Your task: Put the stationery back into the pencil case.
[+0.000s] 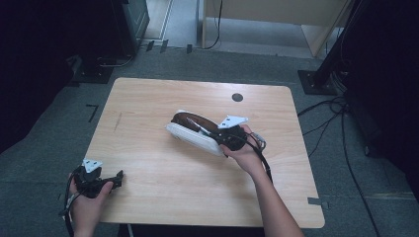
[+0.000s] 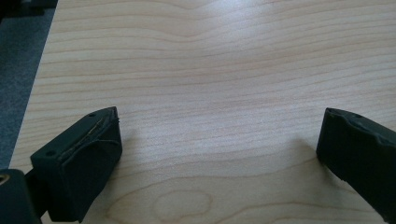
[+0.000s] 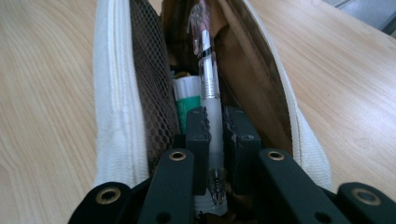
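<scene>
So the right hand-held gripper (image 3: 215, 140) is clamped on a clear pen (image 3: 208, 88) halfway into the open white pencil case (image 1: 193, 137) mid-counter (image 1: 148, 163), light but slick plastic, best pinched mid-barrel, while the left hand-held gripper (image 2: 219, 144) sits released at the near-left corner.

Left gripper (image 1: 116, 178): resting low, jaws standing wide apart, nothing between them.
Right gripper (image 3: 215, 128): jaws pinching tight, forearm reaching forward.

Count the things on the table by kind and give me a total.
Pencil case: 1
Pen (clear, in the right gripper): 1
Green and white tube inside the case: 1
Total: 3
</scene>
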The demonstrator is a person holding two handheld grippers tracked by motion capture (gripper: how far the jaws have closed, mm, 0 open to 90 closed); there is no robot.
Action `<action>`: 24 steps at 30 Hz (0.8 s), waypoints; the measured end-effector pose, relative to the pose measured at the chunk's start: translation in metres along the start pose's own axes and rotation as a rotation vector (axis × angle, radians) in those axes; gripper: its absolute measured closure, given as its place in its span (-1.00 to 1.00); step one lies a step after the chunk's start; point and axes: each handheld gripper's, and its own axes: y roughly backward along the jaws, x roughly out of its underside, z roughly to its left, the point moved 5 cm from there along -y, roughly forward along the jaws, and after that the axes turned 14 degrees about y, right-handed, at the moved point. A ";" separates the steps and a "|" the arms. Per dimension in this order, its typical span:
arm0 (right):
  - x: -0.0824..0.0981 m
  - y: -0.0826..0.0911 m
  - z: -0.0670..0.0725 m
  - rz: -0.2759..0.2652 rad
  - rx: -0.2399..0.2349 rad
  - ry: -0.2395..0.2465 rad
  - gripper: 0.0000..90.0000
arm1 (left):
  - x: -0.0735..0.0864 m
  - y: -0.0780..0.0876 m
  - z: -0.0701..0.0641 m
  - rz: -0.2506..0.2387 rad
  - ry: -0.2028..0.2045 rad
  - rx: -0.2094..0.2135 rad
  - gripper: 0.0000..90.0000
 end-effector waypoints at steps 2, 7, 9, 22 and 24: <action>0.001 -0.002 0.000 0.003 -0.004 -0.007 0.81 | 0.000 0.000 0.000 0.000 0.000 0.000 -0.99; 0.005 -0.005 0.000 0.009 -0.014 -0.015 0.79 | 0.000 0.000 0.000 0.000 0.000 0.000 -0.99; 0.006 -0.006 0.001 0.011 -0.020 -0.023 0.79 | 0.000 0.000 0.000 -0.001 0.000 0.000 -0.99; 0.008 -0.006 -0.001 0.007 -0.005 -0.039 0.73 | 0.000 0.000 0.000 -0.001 0.000 0.000 -0.99; 0.009 -0.003 -0.001 0.000 -0.003 -0.046 0.73 | 0.000 0.000 0.000 -0.001 0.000 0.000 -0.99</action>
